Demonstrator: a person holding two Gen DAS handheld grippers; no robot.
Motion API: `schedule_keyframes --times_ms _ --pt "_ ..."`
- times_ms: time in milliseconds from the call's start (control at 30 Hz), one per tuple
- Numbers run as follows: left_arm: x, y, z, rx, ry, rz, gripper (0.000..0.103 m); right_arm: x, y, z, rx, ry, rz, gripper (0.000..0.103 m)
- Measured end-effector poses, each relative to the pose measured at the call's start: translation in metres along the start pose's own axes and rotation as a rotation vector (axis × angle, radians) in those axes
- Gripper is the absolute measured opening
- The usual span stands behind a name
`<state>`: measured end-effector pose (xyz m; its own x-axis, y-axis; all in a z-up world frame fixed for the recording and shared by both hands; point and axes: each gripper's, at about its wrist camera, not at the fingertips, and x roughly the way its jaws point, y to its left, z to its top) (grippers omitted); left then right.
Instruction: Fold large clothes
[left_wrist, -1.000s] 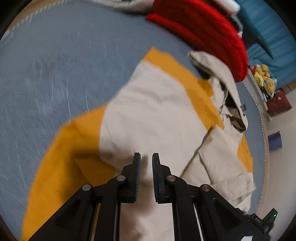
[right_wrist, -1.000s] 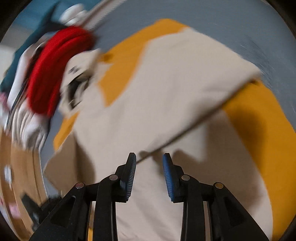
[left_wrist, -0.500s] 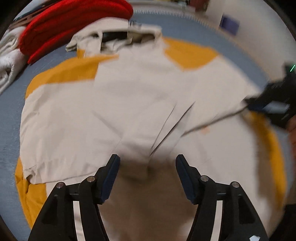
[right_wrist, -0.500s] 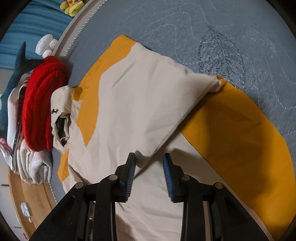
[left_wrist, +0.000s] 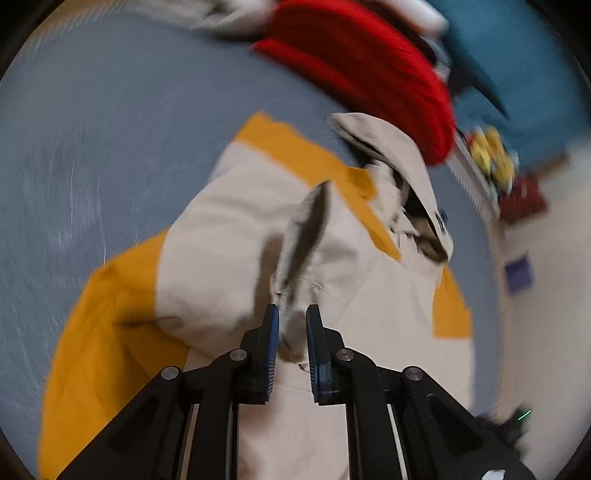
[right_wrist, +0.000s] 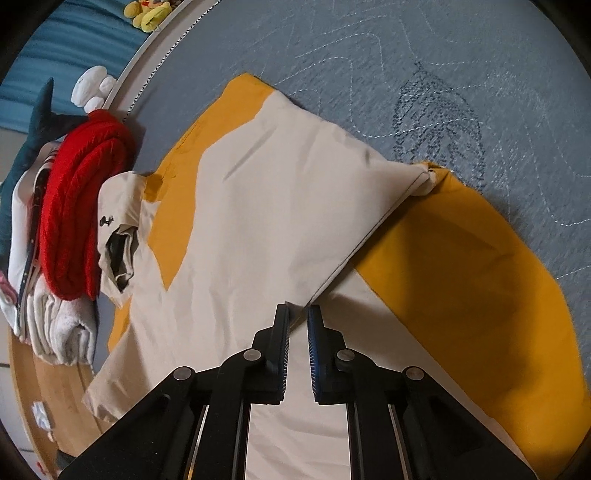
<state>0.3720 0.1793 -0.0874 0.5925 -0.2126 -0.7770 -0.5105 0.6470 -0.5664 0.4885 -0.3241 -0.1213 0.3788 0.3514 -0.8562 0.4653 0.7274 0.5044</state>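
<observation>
Two tools work over one large jacket, cream with mustard-yellow panels, spread flat on the blue-grey quilted bed. Beside the jacket's collar lies a folded red knit, resting on a stack of pale folded clothes. At the jacket's near part, the left tool is closing its jaws on a raised ridge of cream cloth. The right tool is closing on the edge of the jacket's folded-over cream flap.
</observation>
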Motion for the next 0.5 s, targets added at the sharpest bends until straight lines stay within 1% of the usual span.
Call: schedule_keyframes --times_ms 33,67,100,133,200,300,367,433,467,500 --pt "0.001 0.013 0.004 -0.067 0.024 -0.036 0.015 0.000 -0.001 0.000 0.001 -0.002 -0.012 0.011" --pt "0.003 0.020 0.005 -0.106 0.036 -0.059 0.017 0.000 -0.002 0.001 0.002 -0.003 -0.017 0.011" --pt "0.004 0.030 0.008 -0.159 0.050 -0.094 0.024 -0.001 -0.003 0.001 0.006 -0.004 -0.018 0.011" --pt "0.005 0.037 0.010 -0.189 0.059 -0.115 0.032 -0.001 -0.004 0.001 0.014 -0.006 -0.008 0.011" --pt "0.004 0.046 0.010 -0.229 0.062 -0.115 0.035 -0.002 -0.005 0.003 0.023 -0.009 0.000 0.013" --pt "0.008 0.056 0.009 -0.254 0.065 -0.094 0.035 -0.002 -0.007 0.006 0.035 -0.008 0.015 0.016" --pt "0.018 0.058 0.006 -0.247 0.089 -0.086 0.035 -0.002 -0.009 0.008 0.040 -0.002 0.027 0.016" --pt "0.026 0.055 0.004 -0.224 0.108 -0.081 0.033 -0.001 -0.012 0.011 0.048 0.002 0.029 0.016" --pt "0.025 0.055 0.002 -0.210 0.109 -0.079 0.030 -0.001 -0.014 0.012 0.054 0.004 0.032 0.016" --pt "0.026 0.050 0.000 -0.183 0.111 -0.073 0.017 -0.001 -0.014 0.013 0.055 0.005 0.036 0.014"
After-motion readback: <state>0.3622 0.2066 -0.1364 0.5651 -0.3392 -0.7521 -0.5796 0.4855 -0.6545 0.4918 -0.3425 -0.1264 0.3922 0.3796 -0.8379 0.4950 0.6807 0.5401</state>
